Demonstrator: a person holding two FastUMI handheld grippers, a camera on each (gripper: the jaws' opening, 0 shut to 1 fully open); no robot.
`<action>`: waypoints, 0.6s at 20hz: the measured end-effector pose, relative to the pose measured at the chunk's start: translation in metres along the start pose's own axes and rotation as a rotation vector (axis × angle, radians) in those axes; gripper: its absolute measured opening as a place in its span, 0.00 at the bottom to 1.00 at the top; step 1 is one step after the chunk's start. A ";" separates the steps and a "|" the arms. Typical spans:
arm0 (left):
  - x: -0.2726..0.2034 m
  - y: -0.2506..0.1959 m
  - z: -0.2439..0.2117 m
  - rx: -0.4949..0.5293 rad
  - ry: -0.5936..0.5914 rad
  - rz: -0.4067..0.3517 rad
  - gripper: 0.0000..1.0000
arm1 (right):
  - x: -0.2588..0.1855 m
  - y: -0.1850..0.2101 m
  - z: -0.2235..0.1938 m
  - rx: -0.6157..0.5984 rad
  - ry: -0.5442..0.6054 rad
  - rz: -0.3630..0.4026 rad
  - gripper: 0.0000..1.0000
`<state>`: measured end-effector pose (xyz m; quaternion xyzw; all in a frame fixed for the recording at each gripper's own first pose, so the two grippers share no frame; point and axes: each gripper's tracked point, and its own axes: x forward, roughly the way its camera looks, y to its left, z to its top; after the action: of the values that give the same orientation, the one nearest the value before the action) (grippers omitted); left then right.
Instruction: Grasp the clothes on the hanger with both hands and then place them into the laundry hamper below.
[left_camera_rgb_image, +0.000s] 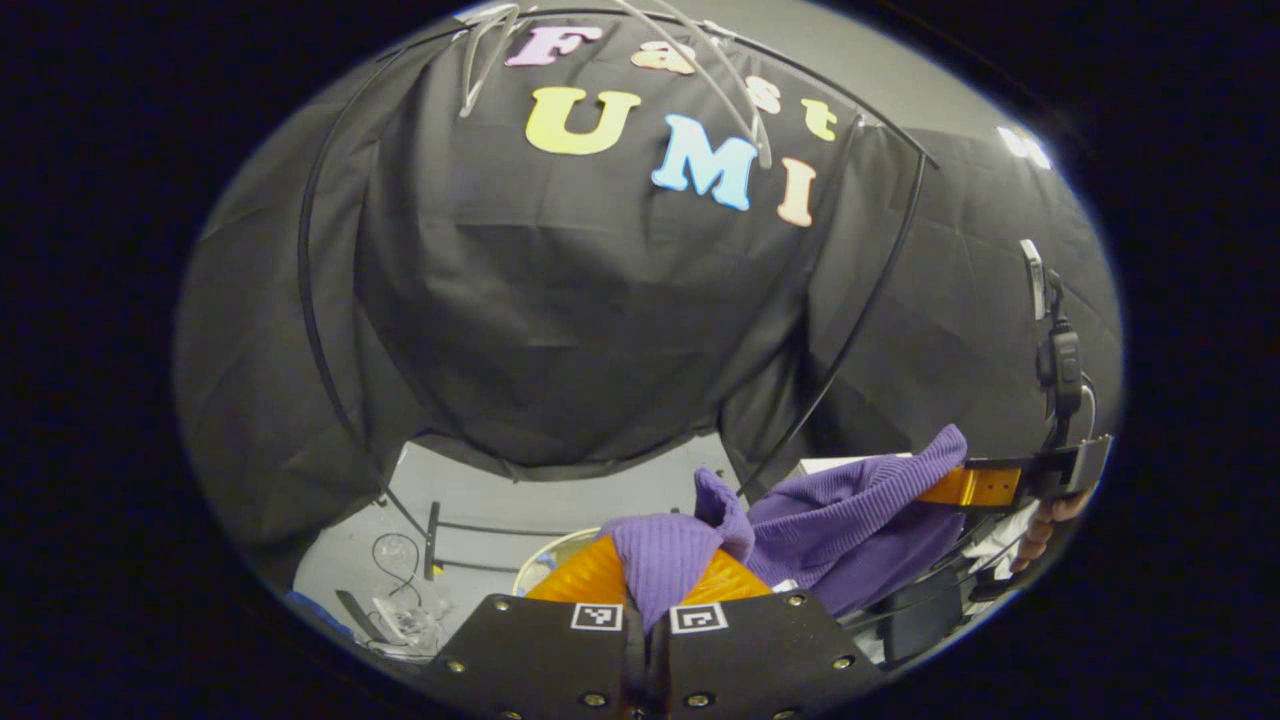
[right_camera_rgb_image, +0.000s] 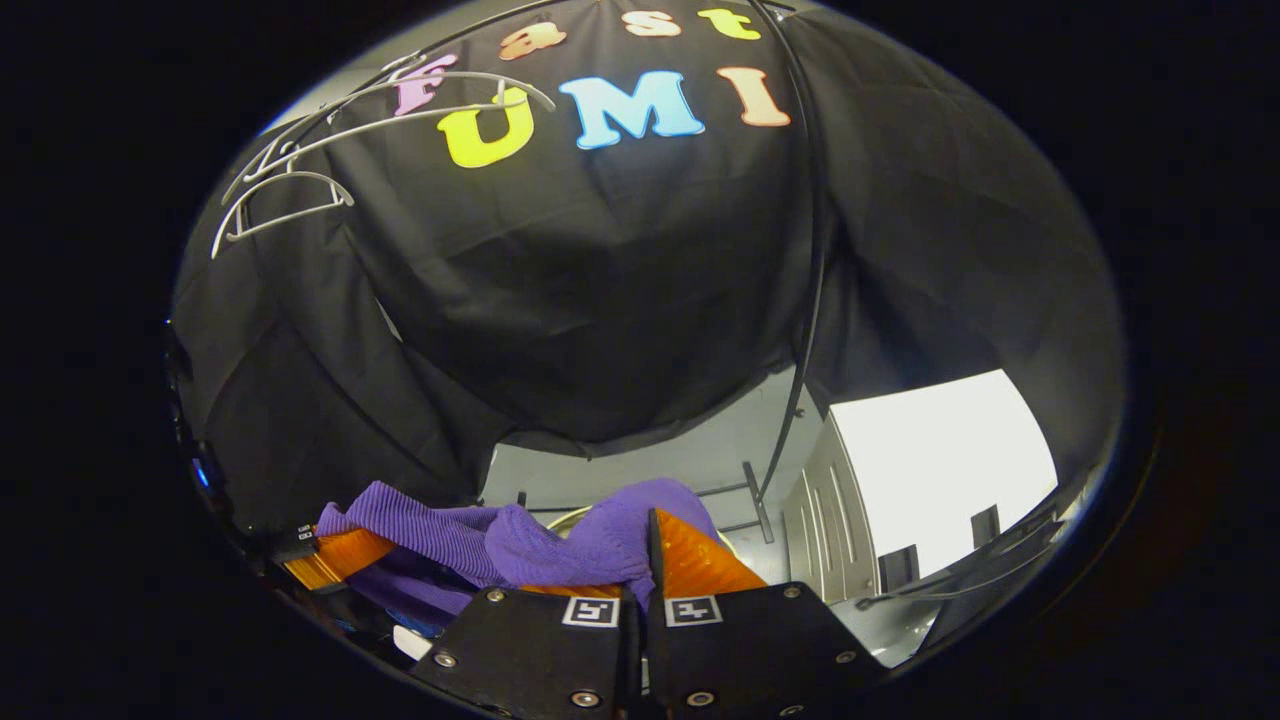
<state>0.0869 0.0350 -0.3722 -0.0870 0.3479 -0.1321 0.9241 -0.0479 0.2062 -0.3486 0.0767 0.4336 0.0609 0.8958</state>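
While both grippers hold it, the purple knit garment (left_camera_rgb_image: 850, 525) hangs stretched between them, low in both views and in front of the black cloth wall (left_camera_rgb_image: 560, 300) that takes up the upper and middle frame. In the left gripper view, the garment runs from bottom centre out to the lower right; in the right gripper view (right_camera_rgb_image: 560, 545) it runs from bottom centre out to the lower left. Thin black rack tubing (left_camera_rgb_image: 860, 310) curves down the wall on both sides of the frame, and pale empty hangers (right_camera_rgb_image: 300, 190) hang at upper left of the right gripper view. Grey floor (left_camera_rgb_image: 560, 495) shows below the cloth's hem, with the pale round rim of the laundry hamper (left_camera_rgb_image: 545, 560) just behind the fingers, lower centre-left. Left gripper (left_camera_rgb_image: 648, 585): fingers pressed together on a fold of the knit, which bulges up between them. Right gripper (right_camera_rgb_image: 632, 575): fingers closed on another fold; fabric drapes over the left finger, while the right finger (right_camera_rgb_image: 695, 560) stands bare. The right gripper also shows at the right edge of the left gripper view (left_camera_rgb_image: 1010, 485), pinching the garment's far end, with a hand (left_camera_rgb_image: 1045, 525) beneath it. White panel (right_camera_rgb_image: 940, 460) at lower right of the right gripper view. Loose cable (left_camera_rgb_image: 395, 560) lies on the floor, lower left of the left gripper view.
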 end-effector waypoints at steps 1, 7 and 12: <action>0.008 0.003 -0.013 0.001 0.024 -0.004 0.02 | 0.006 -0.004 -0.015 0.012 0.029 -0.008 0.02; 0.045 0.018 -0.056 -0.017 0.118 0.006 0.02 | 0.039 -0.034 -0.057 0.060 0.135 -0.050 0.04; 0.068 0.023 -0.069 -0.049 0.146 0.028 0.02 | 0.045 -0.038 -0.069 0.053 0.178 -0.047 0.02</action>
<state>0.0947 0.0314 -0.4715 -0.0947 0.4188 -0.1165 0.8956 -0.0725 0.1827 -0.4324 0.0845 0.5147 0.0351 0.8525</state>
